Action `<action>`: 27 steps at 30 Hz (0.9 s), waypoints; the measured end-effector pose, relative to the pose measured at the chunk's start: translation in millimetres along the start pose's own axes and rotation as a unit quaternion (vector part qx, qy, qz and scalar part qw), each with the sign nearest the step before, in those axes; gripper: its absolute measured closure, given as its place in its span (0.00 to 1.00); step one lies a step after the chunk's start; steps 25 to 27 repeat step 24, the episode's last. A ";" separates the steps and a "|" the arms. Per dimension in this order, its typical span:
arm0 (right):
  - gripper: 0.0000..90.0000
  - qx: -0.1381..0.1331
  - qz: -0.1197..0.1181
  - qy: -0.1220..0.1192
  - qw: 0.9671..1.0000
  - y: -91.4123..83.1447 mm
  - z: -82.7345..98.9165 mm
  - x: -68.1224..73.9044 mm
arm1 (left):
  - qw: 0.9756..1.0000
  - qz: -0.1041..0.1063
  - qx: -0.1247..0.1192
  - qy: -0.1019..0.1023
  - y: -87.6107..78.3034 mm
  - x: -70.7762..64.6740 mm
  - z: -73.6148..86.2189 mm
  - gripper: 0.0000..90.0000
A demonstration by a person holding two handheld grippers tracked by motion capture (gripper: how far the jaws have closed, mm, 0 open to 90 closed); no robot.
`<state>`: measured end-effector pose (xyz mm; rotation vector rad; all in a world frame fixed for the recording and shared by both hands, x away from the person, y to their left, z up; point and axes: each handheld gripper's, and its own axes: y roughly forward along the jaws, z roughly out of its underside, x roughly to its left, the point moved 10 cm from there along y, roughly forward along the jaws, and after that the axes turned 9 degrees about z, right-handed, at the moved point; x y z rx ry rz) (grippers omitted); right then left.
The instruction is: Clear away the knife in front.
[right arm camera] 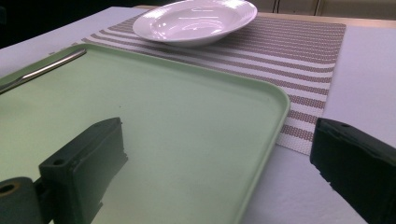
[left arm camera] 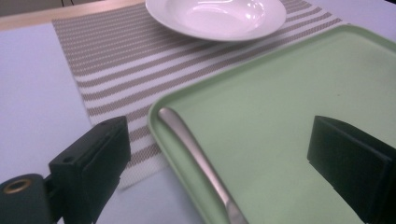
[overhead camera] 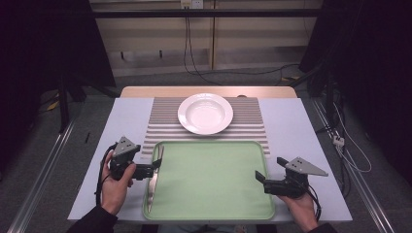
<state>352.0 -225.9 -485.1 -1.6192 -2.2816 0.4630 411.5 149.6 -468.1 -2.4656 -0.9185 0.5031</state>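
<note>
Pale grey tabletop (overhead camera: 291,126), dark room; pale green plastic tray (overhead camera: 214,179) between left gripper (overhead camera: 154,167) and right gripper (overhead camera: 261,180), both jaws wide open, empty.

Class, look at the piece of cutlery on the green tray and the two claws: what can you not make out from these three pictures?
- Cutlery: whether knife, fork or spoon. High view: too small, left claw covers part. Left gripper view: bottom edge cuts its working end.
- Same cutlery in right gripper view: left edge cuts it.
- Tray near edge: right gripper view, hidden behind the right claw.
</note>
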 end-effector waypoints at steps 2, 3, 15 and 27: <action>0.03 0.000 0.001 0.001 1.000 -0.7 0.1 -0.4 | 1.000 -0.004 0.003 0.000 -2.9 1.4 5.5 0.06; 0.03 0.000 0.001 0.000 1.000 -1.0 0.2 -0.5 | 1.000 -0.004 0.003 0.000 -3.9 1.2 7.7 0.06; 0.03 -0.001 0.003 -0.001 1.000 -1.5 -0.2 -0.1 | 0.999 -0.019 0.009 0.038 -9.2 -4.1 24.7 0.06; 0.03 0.001 0.001 -0.007 1.000 -1.3 0.7 2.3 | 1.000 -0.019 0.003 0.013 -8.2 -1.5 27.7 0.05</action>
